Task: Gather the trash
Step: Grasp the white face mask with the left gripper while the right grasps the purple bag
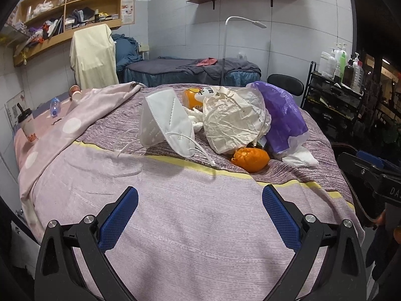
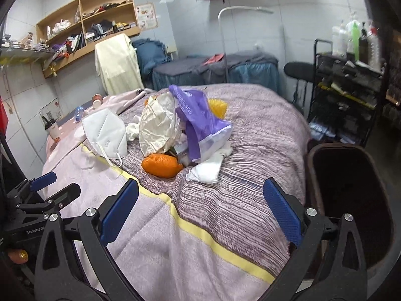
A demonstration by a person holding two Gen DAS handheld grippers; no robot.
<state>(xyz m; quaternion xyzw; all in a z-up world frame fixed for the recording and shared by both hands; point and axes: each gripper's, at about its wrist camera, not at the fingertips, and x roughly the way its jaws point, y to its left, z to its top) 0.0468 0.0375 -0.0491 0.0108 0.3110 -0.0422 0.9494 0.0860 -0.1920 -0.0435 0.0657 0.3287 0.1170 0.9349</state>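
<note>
Nothing looks collected yet: the face mask (image 1: 166, 120), crumpled paper (image 1: 234, 119), purple bag (image 1: 283, 115) and orange peel (image 1: 250, 159) are all lying mid-bed (image 1: 175, 225). The left gripper (image 1: 200, 215) and right gripper (image 2: 200, 215) are hovering near the bed's front edge, fingers spread wide and empty. The dark bin (image 2: 351, 200) is waiting off the bed's right edge.

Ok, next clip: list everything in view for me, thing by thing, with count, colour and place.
mask: 1, white, on bed, left of the pile
paper bag: 1, cream, crumpled, mid pile
plastic bag: 1, purple, right of paper bag
orange peel: 1, orange, front of pile
tissue: 1, white, right of peel
bottle: 1, orange, behind pile
cup: 1, white with straw, far left of bed
bin: 1, dark, right of bed
bed: 1, pink-purple striped cover
shelf: 1, wood, left wall, cluttered
lamp: 1, white, behind bed
cart: 1, black, bottles on top
left claw: open, empty, over bed
right claw: open, empty, over bed
</note>
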